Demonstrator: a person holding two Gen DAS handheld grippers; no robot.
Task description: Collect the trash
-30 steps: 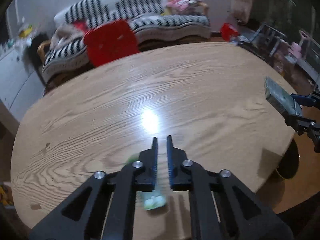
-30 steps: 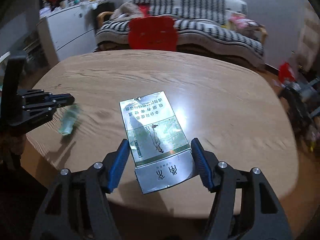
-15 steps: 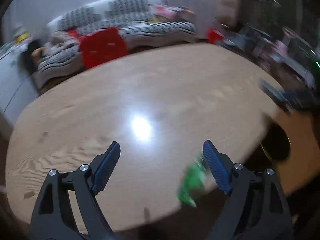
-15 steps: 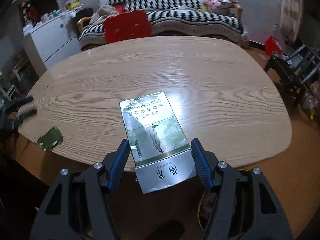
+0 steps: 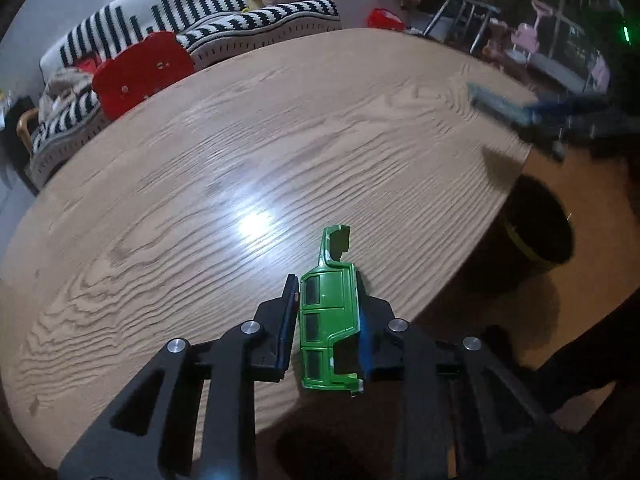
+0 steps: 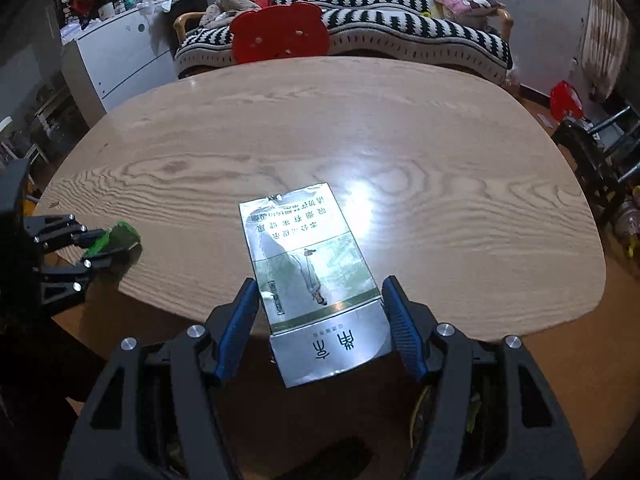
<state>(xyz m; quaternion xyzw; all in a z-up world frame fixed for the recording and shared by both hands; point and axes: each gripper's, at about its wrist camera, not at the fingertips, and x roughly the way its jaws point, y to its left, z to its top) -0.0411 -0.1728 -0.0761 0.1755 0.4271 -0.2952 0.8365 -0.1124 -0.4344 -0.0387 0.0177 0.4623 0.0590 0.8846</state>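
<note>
My left gripper [image 5: 326,300] is shut on a broken green plastic toy car shell [image 5: 330,320], held over the near edge of the oval wooden table [image 5: 240,152]. The shell also shows in the right wrist view [image 6: 116,240], in the left gripper [image 6: 94,250]. My right gripper [image 6: 318,308] is shut on a flattened silver and green cigarette pack [image 6: 308,272], held above the table's front edge [image 6: 520,308]. The pack appears blurred at the right in the left wrist view [image 5: 500,106].
A black bin with a yellow band [image 5: 536,232] stands on the floor beside the table's right edge. A red chair back [image 6: 280,32] and a striped sofa [image 6: 380,12] are behind the table. A white cabinet [image 6: 116,56] is at the far left.
My left gripper opened around the green car shell, then closed on it and now holds it. My right gripper kept hold of the pack and shifted over the table's edge.
</note>
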